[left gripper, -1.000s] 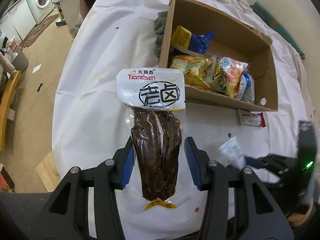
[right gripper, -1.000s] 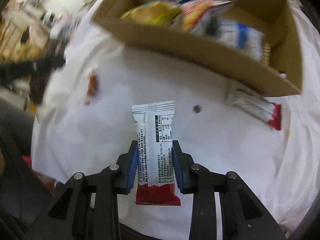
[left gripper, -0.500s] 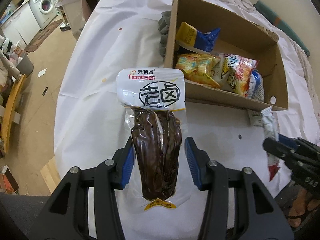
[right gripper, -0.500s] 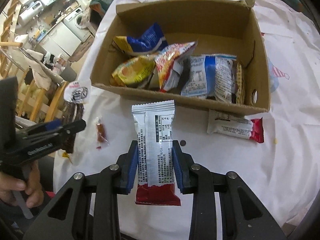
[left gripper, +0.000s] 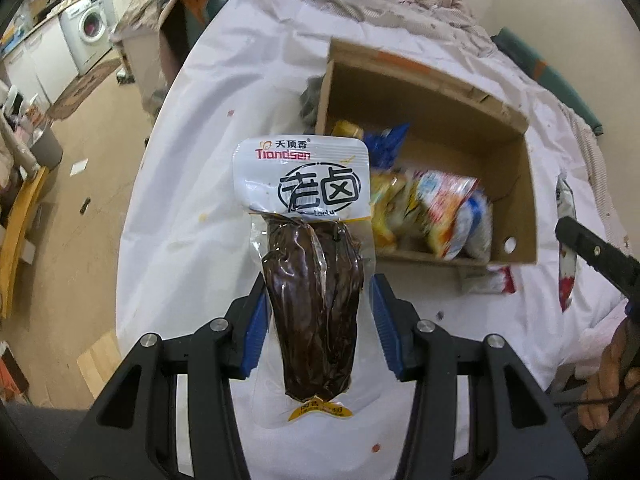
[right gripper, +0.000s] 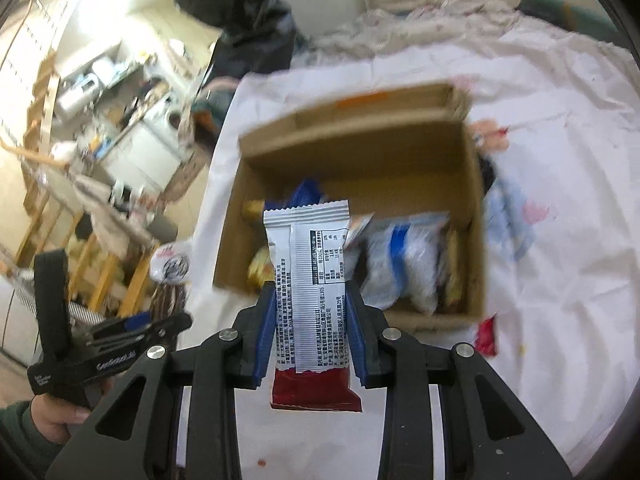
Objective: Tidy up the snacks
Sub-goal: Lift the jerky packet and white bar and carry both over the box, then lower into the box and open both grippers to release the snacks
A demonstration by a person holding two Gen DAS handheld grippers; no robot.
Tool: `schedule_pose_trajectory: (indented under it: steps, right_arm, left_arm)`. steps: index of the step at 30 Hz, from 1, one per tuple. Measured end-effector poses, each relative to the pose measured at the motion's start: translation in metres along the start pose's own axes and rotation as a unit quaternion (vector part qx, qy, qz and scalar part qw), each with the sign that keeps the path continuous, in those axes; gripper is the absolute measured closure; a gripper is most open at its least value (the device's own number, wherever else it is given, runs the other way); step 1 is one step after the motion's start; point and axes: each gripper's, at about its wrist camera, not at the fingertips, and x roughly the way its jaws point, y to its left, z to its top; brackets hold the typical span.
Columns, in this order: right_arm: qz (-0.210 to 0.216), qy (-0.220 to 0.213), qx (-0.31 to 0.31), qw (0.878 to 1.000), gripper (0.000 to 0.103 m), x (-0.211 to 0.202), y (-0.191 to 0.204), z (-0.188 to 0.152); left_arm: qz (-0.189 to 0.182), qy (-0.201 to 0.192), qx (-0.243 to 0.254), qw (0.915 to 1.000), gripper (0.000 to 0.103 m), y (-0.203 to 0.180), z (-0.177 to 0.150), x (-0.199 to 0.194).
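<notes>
Carry step in hand. Left gripper point(left gripper: 318, 320) clamped on braised-meat pouch point(left gripper: 308, 248), right gripper point(right gripper: 310, 320) clamped on wafer packet point(right gripper: 310, 276), both aloft just short of cardboard box point(right gripper: 476, 216). Next, likely: advance over box, lower, release among bagged snacks.

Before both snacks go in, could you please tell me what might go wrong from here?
1. The cardboard box already looks crowded along its near wall, so the braised-meat pouch in the left gripper may perch on the other packets.
2. The right gripper holds the white-and-red snack bar by its edges; it could slip.
</notes>
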Motion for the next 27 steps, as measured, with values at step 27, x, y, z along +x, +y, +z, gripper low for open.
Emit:
schedule_pose_trajectory:
  steps: [27]
  right_arm:
    - [-0.047, 0.026, 0.083, 0.995, 0.069, 0.050, -0.064, 0.041]
  left_arm:
    - [-0.041, -0.027, 0.078, 0.9957, 0.059, -0.056, 0.082, 0.052]
